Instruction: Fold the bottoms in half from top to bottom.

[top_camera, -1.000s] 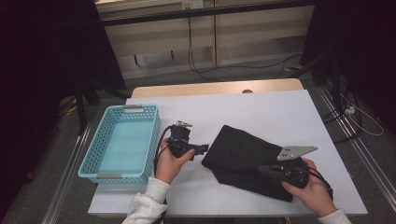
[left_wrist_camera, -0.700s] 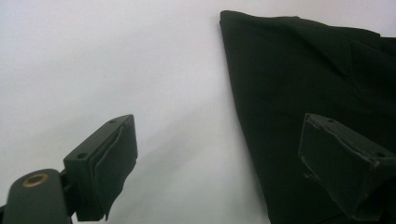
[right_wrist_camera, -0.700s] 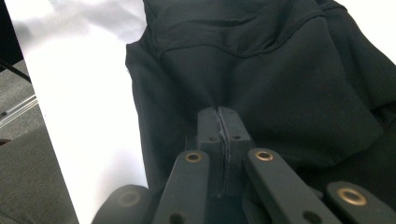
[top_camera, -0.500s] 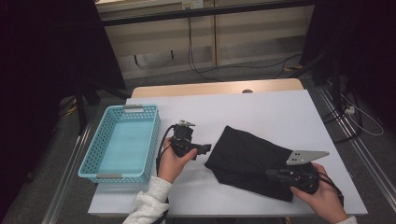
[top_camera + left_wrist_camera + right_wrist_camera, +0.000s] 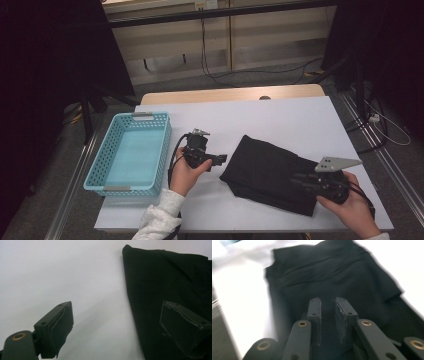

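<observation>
The white worktop carries a folded black cloth toward its near right corner and a light blue basket along its left edge. The right tool lies over the cloth's near right end; its jaws have just been opening and stand slightly parted, released, nothing pinched between them. The left tool hovers just beside the cloth's left edge, jaws wide apart and grasping nothing.

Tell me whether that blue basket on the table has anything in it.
Empty. The high view shows the blue basket with its whole floor bare, while the black cloth lies outside it on the white table.
</observation>
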A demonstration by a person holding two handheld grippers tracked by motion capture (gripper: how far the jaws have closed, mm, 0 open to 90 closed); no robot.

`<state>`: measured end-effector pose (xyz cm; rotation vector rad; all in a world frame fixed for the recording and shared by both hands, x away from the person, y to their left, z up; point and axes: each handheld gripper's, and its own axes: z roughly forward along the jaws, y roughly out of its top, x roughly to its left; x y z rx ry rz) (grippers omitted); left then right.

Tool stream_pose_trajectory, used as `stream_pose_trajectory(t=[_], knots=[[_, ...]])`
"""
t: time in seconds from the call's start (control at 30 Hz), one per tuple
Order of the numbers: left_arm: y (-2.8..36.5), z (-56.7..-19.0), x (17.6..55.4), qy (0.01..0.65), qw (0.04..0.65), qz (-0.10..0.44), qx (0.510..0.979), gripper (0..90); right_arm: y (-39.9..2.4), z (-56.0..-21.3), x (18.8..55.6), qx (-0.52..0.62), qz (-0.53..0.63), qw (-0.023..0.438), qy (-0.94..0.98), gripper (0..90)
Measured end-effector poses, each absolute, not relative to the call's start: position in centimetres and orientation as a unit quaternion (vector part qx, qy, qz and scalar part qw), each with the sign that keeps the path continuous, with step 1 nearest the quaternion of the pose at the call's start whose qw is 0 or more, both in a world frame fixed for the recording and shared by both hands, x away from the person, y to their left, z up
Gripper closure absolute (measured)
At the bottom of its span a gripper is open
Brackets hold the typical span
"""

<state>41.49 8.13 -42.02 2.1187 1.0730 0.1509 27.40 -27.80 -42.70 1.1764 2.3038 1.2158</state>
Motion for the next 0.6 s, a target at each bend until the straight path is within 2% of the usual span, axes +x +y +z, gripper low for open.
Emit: stream_pose_trajectory(t=[0.17,0.23,0.37,0.47,0.53,0.6], knots=[[8.3,-42.1,41.5,0.421,0.369,0.057,0.826,11.8,-28.5,-43.2,30.2,0.431,0.405,0.165,0.789,68.2],[8.4,-42.2,41.5,0.423,0.369,0.057,0.826,11.8,-28.6,-43.9,31.4,0.439,0.394,0.162,0.791,66.3],[8.6,-42.2,41.5,0.424,0.37,0.058,0.825,11.8,-28.3,-45.3,32.8,0.438,0.368,0.141,0.808,69.0],[8.7,-42.3,41.6,0.426,0.368,0.059,0.824,11.8,-28.1,-45.5,33.2,0.439,0.356,0.156,0.81,69.1],[8.6,-42.3,41.6,0.427,0.369,0.059,0.823,11.7,-28.1,-45.4,33.4,0.439,0.354,0.151,0.811,74.9],[8.5,-42.3,41.5,0.425,0.369,0.058,0.824,11.8,-28.0,-45.4,33.6,0.436,0.359,0.141,0.813,84.7]])
